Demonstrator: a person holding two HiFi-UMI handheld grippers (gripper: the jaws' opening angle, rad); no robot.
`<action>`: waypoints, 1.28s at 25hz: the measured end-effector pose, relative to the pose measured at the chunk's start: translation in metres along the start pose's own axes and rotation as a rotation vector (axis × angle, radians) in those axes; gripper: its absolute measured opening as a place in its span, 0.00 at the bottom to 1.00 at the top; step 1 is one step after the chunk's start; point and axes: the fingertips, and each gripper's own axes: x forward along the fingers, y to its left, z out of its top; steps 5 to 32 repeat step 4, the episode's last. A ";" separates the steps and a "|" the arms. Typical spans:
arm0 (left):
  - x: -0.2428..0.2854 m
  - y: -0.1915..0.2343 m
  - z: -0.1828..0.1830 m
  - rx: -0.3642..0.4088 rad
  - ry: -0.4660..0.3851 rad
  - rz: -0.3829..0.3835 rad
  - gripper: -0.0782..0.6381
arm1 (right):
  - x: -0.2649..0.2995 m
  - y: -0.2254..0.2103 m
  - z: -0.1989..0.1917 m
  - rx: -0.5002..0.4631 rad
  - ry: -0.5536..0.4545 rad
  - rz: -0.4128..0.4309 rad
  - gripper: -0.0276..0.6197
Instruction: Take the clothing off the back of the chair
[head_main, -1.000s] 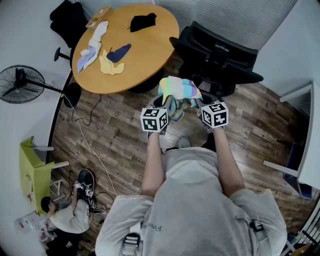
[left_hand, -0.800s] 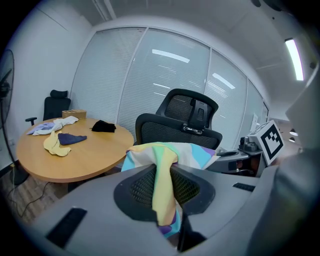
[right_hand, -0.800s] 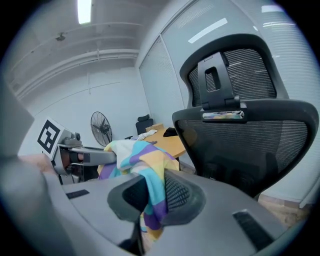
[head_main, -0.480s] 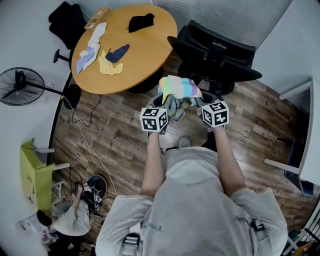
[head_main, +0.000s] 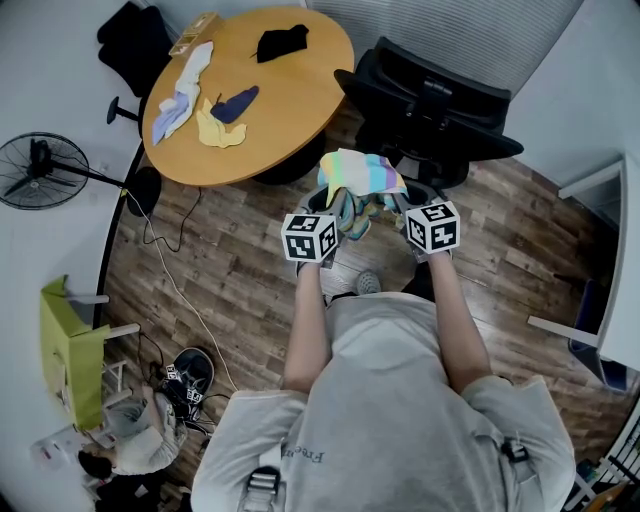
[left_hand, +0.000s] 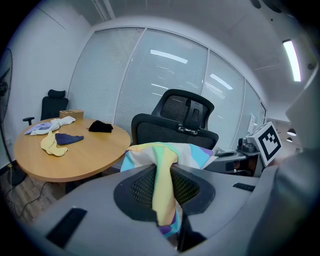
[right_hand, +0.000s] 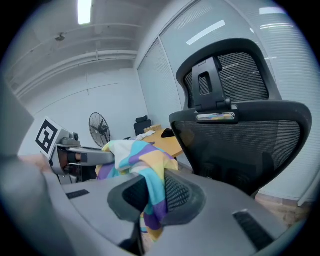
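Wooden plank flooring runs under a round light-wood table, with a black mesh-backed office chair next to it. I have the pastel-striped garment of yellow, turquoise and purple cloth bunched up in the air between both tools. It sits in front of the chair and apart from its backrest. My left gripper has its jaws pinched on a yellow fold of the garment, and cloth hangs down through them. My right gripper is clamped on a turquoise-and-purple fold at the other side. On the table lie a white and pale blue cloth, a yellow cloth, a dark blue cloth and a black cloth. At the left, a black pedestal fan stands by the wall.
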 end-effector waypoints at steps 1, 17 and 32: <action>0.000 -0.001 0.000 0.001 0.000 -0.001 0.22 | -0.001 -0.001 0.000 0.000 -0.001 -0.001 0.12; 0.002 -0.004 0.001 0.003 -0.002 -0.003 0.22 | -0.003 -0.003 -0.001 0.000 -0.007 -0.005 0.12; 0.002 -0.004 0.001 0.003 -0.002 -0.003 0.22 | -0.003 -0.003 -0.001 0.000 -0.007 -0.005 0.12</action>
